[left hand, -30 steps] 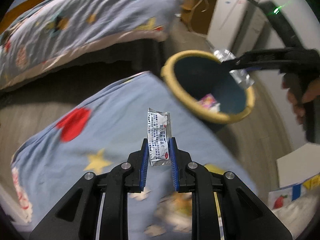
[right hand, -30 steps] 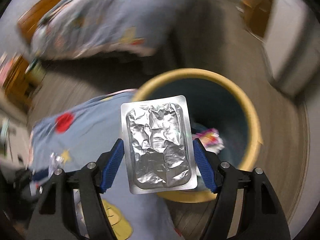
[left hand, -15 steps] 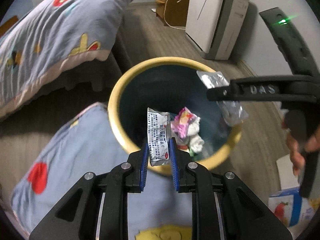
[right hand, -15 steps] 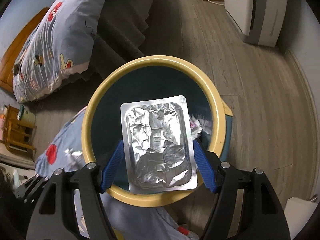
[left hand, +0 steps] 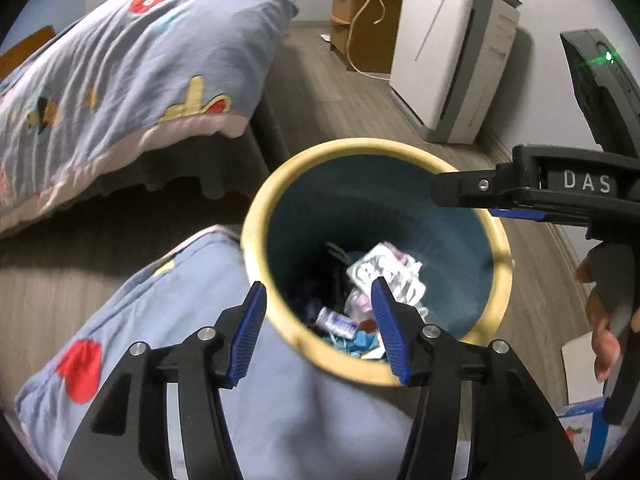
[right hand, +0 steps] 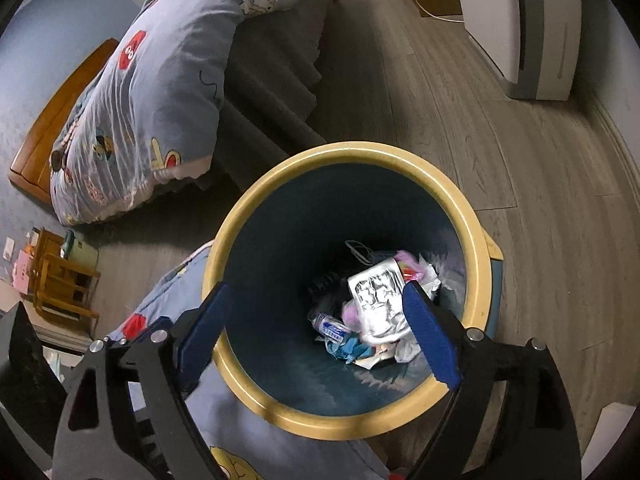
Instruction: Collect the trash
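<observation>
A round bin with a yellow rim (left hand: 256,216) (right hand: 476,236) and dark blue inside stands on the floor below both grippers. My left gripper (left hand: 318,294) hangs over its near edge, jaws opening, nothing between them. My right gripper (right hand: 316,296) is above the bin mouth, jaws opening wide and empty; it also reaches in from the right in the left wrist view (left hand: 464,190). The silver foil blister pack (right hand: 378,300) (left hand: 380,268) lies on the trash heap at the bottom. The small printed sachet (right hand: 330,326) (left hand: 338,322) lies beside it, among crumpled wrappers.
A blue cartoon-print blanket (left hand: 140,340) lies on the floor against the bin's left side. A bed with matching bedding (left hand: 120,72) stands behind. A white appliance (left hand: 448,64) and a wooden cabinet (left hand: 360,20) are against the far wall. A person's hand (left hand: 604,320) holds the right gripper.
Both grippers have opened. The sachet has dropped from the left one and the foil blister pack from the right one; both now lie in the bin. The left gripper moved over the bin.
</observation>
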The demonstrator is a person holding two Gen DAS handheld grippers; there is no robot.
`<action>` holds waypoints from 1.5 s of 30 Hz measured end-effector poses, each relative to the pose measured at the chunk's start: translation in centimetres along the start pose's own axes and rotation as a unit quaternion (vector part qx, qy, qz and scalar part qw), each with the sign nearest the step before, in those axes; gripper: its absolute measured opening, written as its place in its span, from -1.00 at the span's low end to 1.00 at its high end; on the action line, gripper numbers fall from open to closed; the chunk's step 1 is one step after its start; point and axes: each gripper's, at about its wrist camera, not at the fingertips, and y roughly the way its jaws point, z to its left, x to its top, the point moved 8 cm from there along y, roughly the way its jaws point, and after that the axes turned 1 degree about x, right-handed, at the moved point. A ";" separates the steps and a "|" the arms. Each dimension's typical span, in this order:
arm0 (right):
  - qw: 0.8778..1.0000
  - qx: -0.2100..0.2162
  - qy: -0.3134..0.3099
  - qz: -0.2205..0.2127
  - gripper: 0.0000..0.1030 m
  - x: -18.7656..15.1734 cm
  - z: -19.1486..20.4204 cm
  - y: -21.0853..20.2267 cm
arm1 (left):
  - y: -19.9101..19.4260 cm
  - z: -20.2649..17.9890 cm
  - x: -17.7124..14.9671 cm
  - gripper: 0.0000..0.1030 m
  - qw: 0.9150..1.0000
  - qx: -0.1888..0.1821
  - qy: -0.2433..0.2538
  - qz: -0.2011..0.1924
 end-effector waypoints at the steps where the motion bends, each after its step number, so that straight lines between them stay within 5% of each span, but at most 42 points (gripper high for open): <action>1: 1.000 -0.004 -0.005 0.001 0.66 -0.1 0.1 -0.1 | -0.5 0.2 -0.3 0.09 1.000 0.001 -0.001 -0.002; 11: 0.981 -0.088 -0.172 -0.026 0.67 -1.9 -0.5 -6.0 | -7.2 -0.8 -2.4 0.36 0.999 0.003 0.015 -0.036; 16: 0.969 -0.092 -0.223 -0.049 0.89 -2.9 -0.7 -8.8 | -10.9 -1.4 -2.4 0.89 0.998 0.005 -0.008 -0.069; 29: 0.962 -0.085 -0.253 -0.052 0.89 -4.3 -1.2 -9.8 | -9.8 -1.2 -3.7 0.90 0.995 0.081 -0.004 -0.059; 45: 0.957 -0.099 -0.270 -0.041 0.89 -4.8 -0.9 -8.6 | -9.3 -1.5 -3.9 0.90 0.996 0.065 -0.009 -0.054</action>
